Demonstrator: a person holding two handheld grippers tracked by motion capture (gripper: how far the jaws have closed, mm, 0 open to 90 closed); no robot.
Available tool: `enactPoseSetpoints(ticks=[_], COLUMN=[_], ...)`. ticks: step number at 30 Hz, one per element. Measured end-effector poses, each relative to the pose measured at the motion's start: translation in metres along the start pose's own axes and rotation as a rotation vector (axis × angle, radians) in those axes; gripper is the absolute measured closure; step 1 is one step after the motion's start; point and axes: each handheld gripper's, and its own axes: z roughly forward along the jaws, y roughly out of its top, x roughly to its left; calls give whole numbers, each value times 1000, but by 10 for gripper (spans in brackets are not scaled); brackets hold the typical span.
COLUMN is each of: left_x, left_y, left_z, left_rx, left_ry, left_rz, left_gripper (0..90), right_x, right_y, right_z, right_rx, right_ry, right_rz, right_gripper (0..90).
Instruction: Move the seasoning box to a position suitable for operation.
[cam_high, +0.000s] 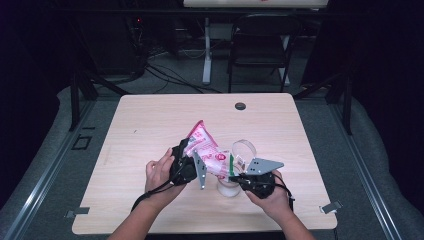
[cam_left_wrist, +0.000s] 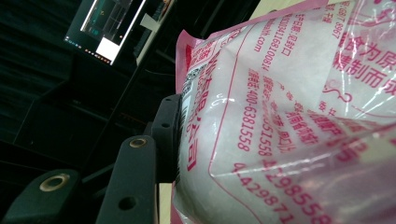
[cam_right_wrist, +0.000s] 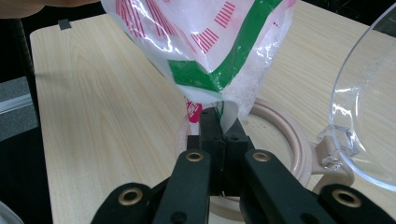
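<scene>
Table (cam_high: 150, 120) first: I am holding the pink-and-white plastic bag (cam_high: 205, 147) tilted at centre frame, above the open-lidded round container (cam_high: 231, 186). Left gripper (cam_high: 186, 159) is clamping the bag's fat body; right gripper (cam_right_wrist: 218, 133) is pinching its lower corner tight over the container's rim (cam_right_wrist: 299, 149). I am judging that a slow tilt, corner centred, should avoid spilling.

Folding chair (cam_high: 260, 42) behind table (cam_high: 150, 120) — cables (cam_high: 165, 75) on floor.

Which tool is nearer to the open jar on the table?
Right. The right tool pinches the bag corner directly over the jar; the left tool grips the bag's far side, farther off.
</scene>
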Motion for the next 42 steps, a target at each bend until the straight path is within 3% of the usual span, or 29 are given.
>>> enactPoseSetpoints(ticks=[26,42], left_x=[1,3], left_y=[5,5], left_z=[-3,-3], left_rx=[-20,-21], left_ry=[14,15], left_rz=[23,16], left_gripper=[608,608], right_x=[-2,-2], right_y=[0,0], right_z=[0,0], right_rx=[-5,-8], right_ry=[-6,-7], right_rz=[4,4], right_gripper=[900,900])
